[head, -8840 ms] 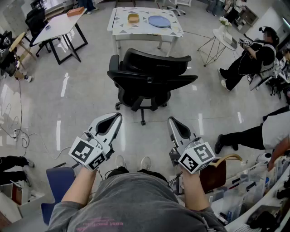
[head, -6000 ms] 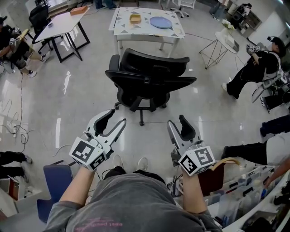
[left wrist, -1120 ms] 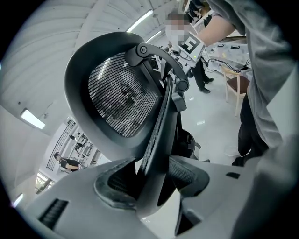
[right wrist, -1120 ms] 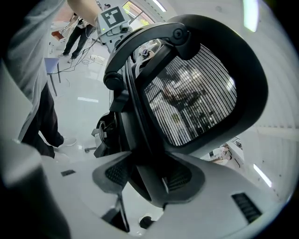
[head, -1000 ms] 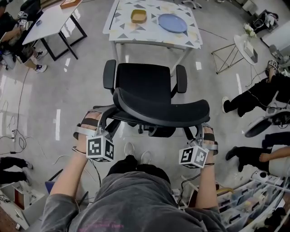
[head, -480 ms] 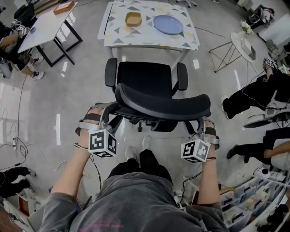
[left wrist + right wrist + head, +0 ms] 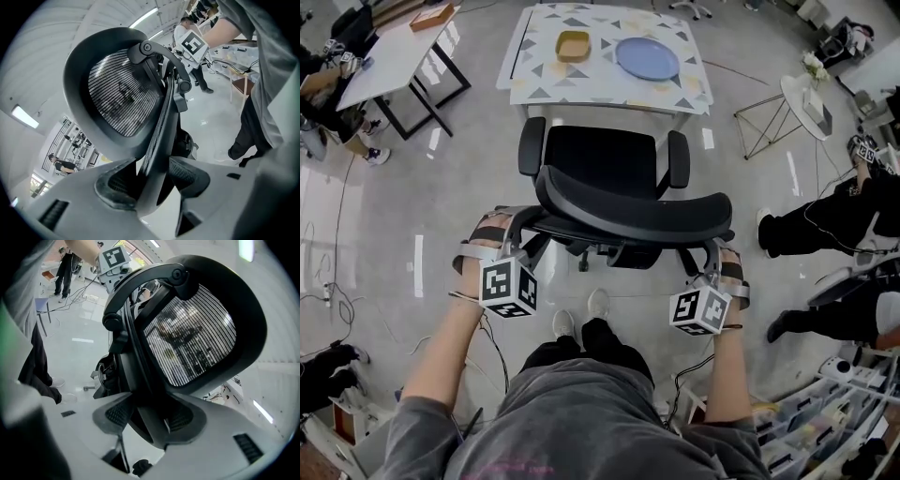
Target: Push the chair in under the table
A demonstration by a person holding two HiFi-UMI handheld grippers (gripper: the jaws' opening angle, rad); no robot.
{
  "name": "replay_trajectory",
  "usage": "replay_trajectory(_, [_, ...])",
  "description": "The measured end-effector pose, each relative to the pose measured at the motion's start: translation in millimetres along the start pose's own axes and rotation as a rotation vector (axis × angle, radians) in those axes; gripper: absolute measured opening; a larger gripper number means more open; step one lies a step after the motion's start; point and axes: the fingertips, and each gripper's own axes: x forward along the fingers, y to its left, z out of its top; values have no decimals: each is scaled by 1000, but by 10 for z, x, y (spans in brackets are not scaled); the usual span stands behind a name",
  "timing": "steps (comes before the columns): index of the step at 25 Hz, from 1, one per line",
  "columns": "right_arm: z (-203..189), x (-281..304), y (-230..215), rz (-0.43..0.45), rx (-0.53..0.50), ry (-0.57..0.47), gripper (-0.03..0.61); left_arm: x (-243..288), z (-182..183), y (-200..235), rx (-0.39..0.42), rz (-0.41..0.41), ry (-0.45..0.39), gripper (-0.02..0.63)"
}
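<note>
In the head view a black mesh office chair [image 7: 600,161] faces a white table [image 7: 602,82] with a triangle-patterned top, its seat front close to the table's near edge. My left gripper [image 7: 512,246] is shut on the left end of the curved backrest [image 7: 633,212]; my right gripper [image 7: 712,270] is shut on the right end. In the left gripper view the backrest rim [image 7: 158,136] runs between the pads [image 7: 188,172] of the left gripper [image 7: 150,177]. Likewise, the right gripper [image 7: 147,417] clamps the backrest edge [image 7: 140,380] in the right gripper view.
A yellow bowl [image 7: 574,44] and a blue plate [image 7: 647,58] sit on the table. A black-legged white table [image 7: 394,58] stands at the upper left, a wire-legged side table [image 7: 806,94] at the right. A seated person's legs [image 7: 811,225] lie right. Cables trail on the floor at left.
Both grippers and the chair have rolled forward toward the table; the seat front is now nearer its edge. The grips have not changed.
</note>
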Motion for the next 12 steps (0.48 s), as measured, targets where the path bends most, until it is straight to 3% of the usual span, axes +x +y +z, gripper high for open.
replay_trajectory(12, [-105,333,-306,-2,2,-4,212,339,114,290,-8,9,4,218])
